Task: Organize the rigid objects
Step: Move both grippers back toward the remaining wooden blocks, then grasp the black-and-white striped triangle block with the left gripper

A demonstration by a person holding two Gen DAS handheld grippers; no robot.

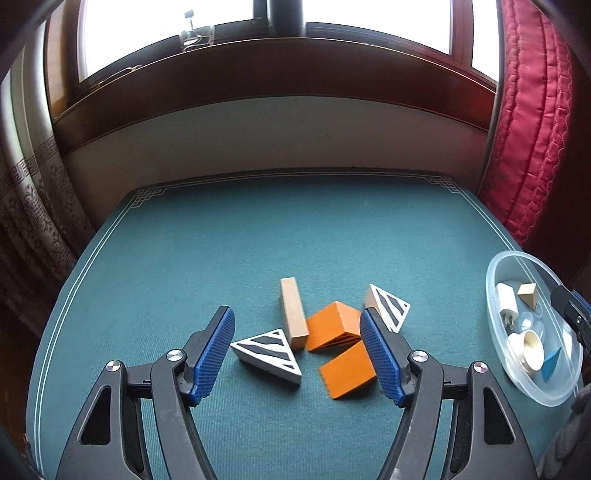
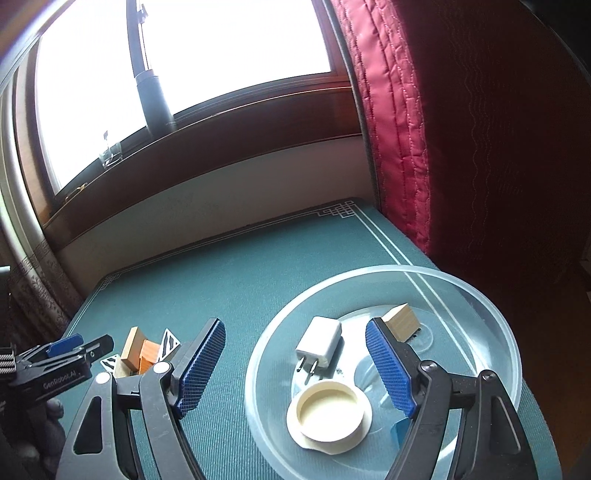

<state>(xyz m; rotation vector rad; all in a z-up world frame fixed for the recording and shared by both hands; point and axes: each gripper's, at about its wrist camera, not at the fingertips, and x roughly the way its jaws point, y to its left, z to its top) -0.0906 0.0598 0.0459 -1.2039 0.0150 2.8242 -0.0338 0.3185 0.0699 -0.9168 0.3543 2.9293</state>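
My left gripper is open and empty, low over a cluster of blocks on the green table: a striped triangle, a second striped triangle, a plain wooden bar and two orange blocks. My right gripper is open and empty over a clear plastic bowl that holds a white charger plug, a cream round lid, a wooden wedge and a blue piece. The bowl also shows in the left wrist view.
The green felt table ends at a wall and a wooden windowsill at the back. A red quilted curtain hangs at the right edge. A patterned curtain hangs at the left. A glass stands on the sill.
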